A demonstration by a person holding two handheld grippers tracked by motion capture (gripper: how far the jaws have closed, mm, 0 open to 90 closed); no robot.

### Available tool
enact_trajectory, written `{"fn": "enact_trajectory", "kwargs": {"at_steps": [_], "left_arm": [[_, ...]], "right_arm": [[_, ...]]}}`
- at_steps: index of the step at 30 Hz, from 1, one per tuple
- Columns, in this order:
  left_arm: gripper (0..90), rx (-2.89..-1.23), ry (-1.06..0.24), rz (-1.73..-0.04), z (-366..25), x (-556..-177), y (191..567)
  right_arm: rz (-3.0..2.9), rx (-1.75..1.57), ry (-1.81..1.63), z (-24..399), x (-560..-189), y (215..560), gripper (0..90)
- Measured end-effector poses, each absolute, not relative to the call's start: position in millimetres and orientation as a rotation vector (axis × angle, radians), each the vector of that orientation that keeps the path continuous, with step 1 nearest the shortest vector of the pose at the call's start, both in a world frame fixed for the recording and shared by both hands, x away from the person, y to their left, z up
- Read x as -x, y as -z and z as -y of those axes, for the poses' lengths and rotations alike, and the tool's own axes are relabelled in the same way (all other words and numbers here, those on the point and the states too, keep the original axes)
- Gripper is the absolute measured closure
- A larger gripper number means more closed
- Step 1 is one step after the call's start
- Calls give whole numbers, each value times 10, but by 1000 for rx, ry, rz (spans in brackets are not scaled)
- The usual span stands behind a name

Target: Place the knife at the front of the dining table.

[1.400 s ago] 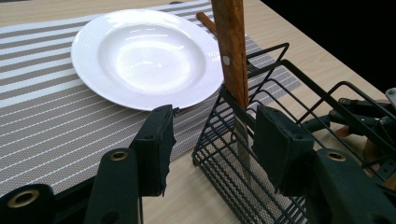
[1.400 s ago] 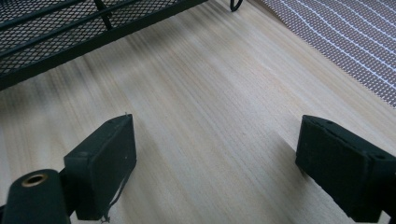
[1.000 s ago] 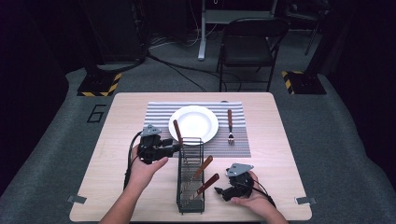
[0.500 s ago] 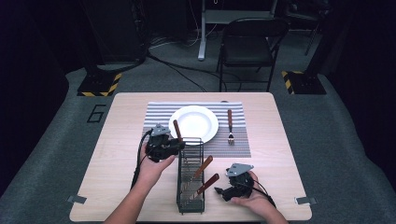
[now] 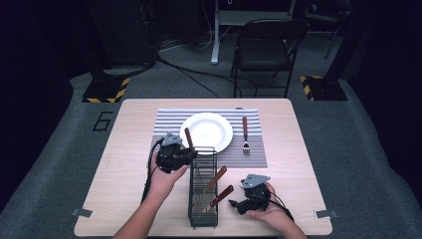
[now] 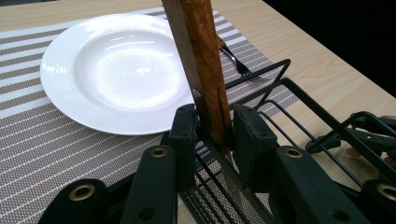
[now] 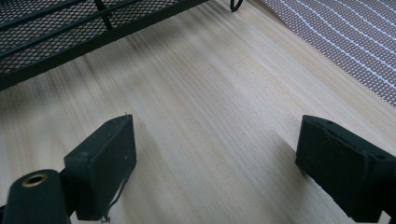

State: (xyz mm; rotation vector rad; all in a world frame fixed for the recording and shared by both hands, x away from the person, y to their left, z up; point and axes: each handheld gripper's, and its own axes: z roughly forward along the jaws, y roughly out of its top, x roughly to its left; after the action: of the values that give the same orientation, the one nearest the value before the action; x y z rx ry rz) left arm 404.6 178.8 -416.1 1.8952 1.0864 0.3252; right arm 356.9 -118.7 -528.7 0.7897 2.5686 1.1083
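While the left gripper (image 5: 185, 155) sits at the far left corner of the black wire rack (image 5: 203, 219), its jaws have just been closing, and they now clamp a wooden-handled utensil (image 6: 198, 60) from both sides; in the left gripper view the pads (image 6: 183, 135) press against the lower part of the brown handle, which rises steeply between them and leans a little to the left; whether it is a knife or something else I cannot tell, since its lower end is hidden behind the jaws and the rack's rim. From the high view the same handle (image 5: 189, 139) sticks up just beside the near left edge of the white plate (image 5: 206, 130), with its foot inside the rack's far end; the plate rests on a striped placemat (image 5: 166, 124), and a fork (image 5: 245, 134) with a wooden handle lies on the mat just to the right of the plate, apart from it.

Two more wooden handles (image 5: 217, 178) lean out of the rack toward the right, one nearer the person than the other; the rack stands on the pale wooden table (image 5: 124, 144), its far end touching the near edge of the mat.

Near the right side of the rack the right gripper (image 5: 238, 203) rests low in the person's right hand (image 5: 271, 214); its jaws stand wide apart with bare tabletop between them in the right gripper view (image 7: 215, 168), gripping nothing, and the rack's mesh (image 7: 56, 32) lies just beyond them.
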Motion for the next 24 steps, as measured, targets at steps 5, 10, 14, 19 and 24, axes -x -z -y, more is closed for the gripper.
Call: {"fn": "enact_trajectory", "kwargs": {"at_steps": [5, 10, 14, 19, 24], "left_arm": [[707, -1894, -336, -1084, -1794, -4033, 4164], [706, -1882, -341, -1089, -1788, -4018, 4167], [711, -1876, -342, -1085, -1808, -4002, 4155], [730, -1860, -332, -1084, -1835, -3969, 4154], [748, -1854, -334, -1077, -1848, -3952, 4155]], "right_arm": [[-2569, -790, -1108, 1187, -3569, 5287, 114], [-2569, -790, -1108, 1187, -3569, 5287, 114], [-2569, -789, -1108, 1187, -3569, 5287, 114], [-2569, -789, -1109, 1188, -3569, 5287, 114], [-2569, -789, -1109, 1188, -3569, 5287, 114]]}}
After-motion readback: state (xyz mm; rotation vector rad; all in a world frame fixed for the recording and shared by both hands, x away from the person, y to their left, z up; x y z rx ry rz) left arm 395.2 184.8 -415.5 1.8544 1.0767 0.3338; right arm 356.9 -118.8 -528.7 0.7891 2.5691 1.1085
